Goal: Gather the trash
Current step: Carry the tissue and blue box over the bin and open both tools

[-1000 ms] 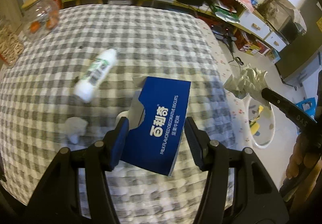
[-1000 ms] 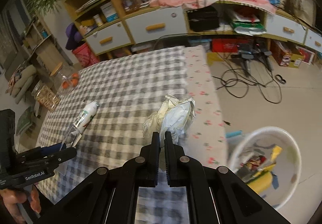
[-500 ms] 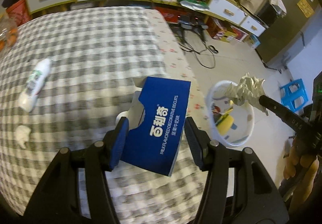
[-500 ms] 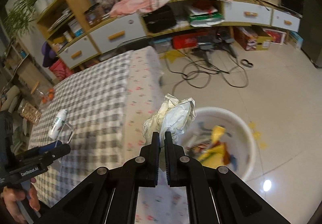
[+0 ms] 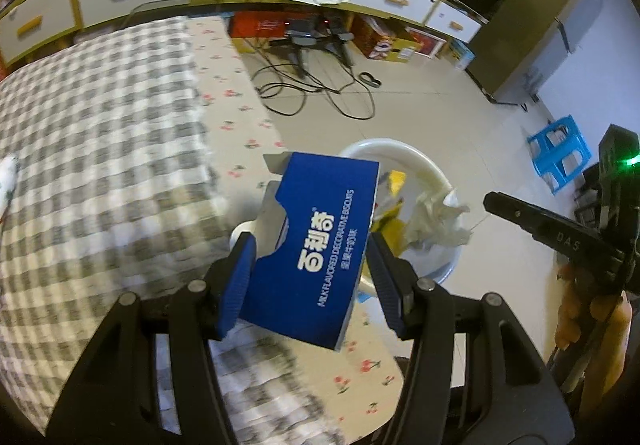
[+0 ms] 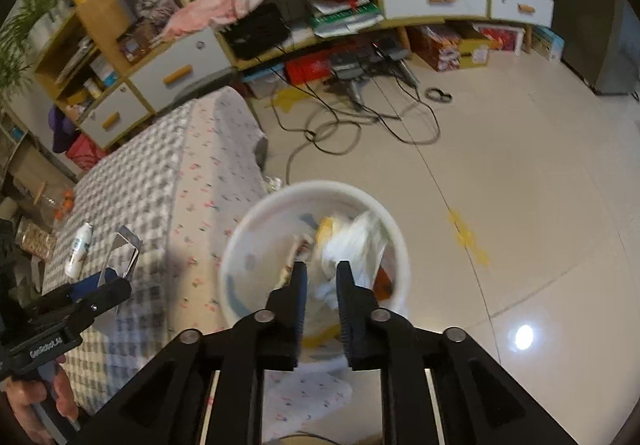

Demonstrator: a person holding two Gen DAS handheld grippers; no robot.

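Your left gripper (image 5: pixel 310 249) has its jaws clamped on the blue biscuit box (image 5: pixel 316 253), one pad on each long side, and the box sits tilted with its torn open end pointing away from you. It hangs over the right edge of the table (image 5: pixel 100 149), where the grey checked cloth gives way to the floral trim, with the white bin (image 5: pixel 424 165) on the floor just beyond it to the right. Over on your right gripper (image 6: pixel 320 273), the jaws are opening, and the gap between them is free, nothing pinched there. The crumpled paper wad (image 5: pixel 436 221) shows in the left view just ahead of the right gripper's tip, over the bin; in the right view a blurred white wad (image 6: pixel 356 245) sits over the bin (image 6: pixel 316 189) beyond the pads, among yellow and orange scraps. I can't tell if it's landed or mid-air, too smeared. Further left on the table in the right view, a small white bottle (image 6: pixel 78 245) lies on its side on the checked cloth, well apart from the bin. Your hand (image 6: pixel 36 401) grips the left tool's handle at the near left corner.
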